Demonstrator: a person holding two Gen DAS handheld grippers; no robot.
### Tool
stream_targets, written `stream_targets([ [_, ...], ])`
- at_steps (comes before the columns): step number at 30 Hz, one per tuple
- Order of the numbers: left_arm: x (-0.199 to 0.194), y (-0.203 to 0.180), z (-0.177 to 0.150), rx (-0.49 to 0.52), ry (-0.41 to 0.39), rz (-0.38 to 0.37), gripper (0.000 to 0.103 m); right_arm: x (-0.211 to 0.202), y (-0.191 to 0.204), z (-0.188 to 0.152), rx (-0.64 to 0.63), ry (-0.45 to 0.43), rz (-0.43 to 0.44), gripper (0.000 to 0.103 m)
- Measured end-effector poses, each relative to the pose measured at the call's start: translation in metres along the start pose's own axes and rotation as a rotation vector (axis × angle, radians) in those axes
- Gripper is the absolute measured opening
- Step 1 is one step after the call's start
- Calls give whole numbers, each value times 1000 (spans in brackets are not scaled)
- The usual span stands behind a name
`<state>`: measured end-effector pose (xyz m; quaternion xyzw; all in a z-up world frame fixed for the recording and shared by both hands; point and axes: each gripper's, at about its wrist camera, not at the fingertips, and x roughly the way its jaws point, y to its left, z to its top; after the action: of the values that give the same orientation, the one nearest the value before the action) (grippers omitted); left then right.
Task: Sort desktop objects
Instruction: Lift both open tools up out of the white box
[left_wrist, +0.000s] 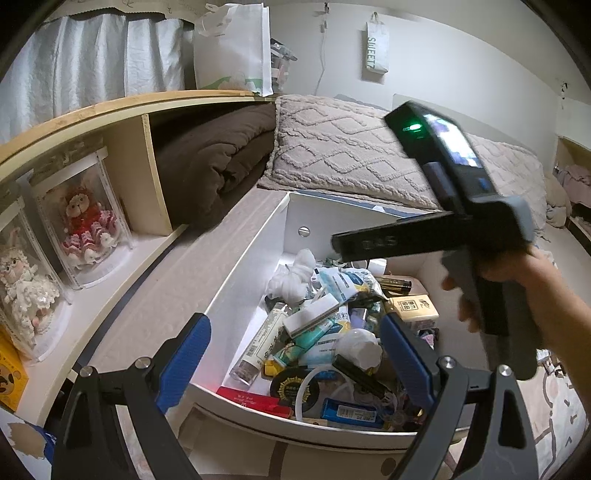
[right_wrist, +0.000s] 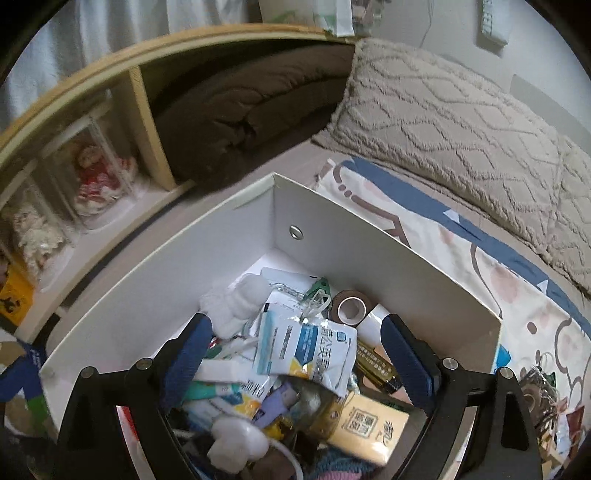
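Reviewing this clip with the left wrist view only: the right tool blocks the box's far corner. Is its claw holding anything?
Observer: No. The right claw is open and empty, over the white box.
Operator: What sits in the hidden corner?
Observer: A roll of brown tape, near the far wall.
Operator: Anything outside the box on the right?
Observer: A tangle of small items, too blurred to name, on the patterned sheet.

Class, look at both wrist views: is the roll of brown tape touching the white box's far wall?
Cannot tell. In the right wrist view the roll of brown tape lies near the white box's far wall, but neither contact nor gap shows plainly.
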<state>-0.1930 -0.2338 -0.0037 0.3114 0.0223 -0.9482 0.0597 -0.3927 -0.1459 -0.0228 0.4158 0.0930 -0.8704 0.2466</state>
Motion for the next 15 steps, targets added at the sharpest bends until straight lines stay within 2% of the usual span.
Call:
stream_targets([
  [8, -3, 0, 1, -1, -9, 9, 93, -27, -18, -32, 37, -39, 21, 93],
  [12, -1, -4, 2, 8, -9, 13, 93, -45, -21, -50, 20, -88, -13, 93],
  [15, -2, -7, 3, 5, -18, 25, 93, -55, -24, -62, 22, -102, -1, 93],
])
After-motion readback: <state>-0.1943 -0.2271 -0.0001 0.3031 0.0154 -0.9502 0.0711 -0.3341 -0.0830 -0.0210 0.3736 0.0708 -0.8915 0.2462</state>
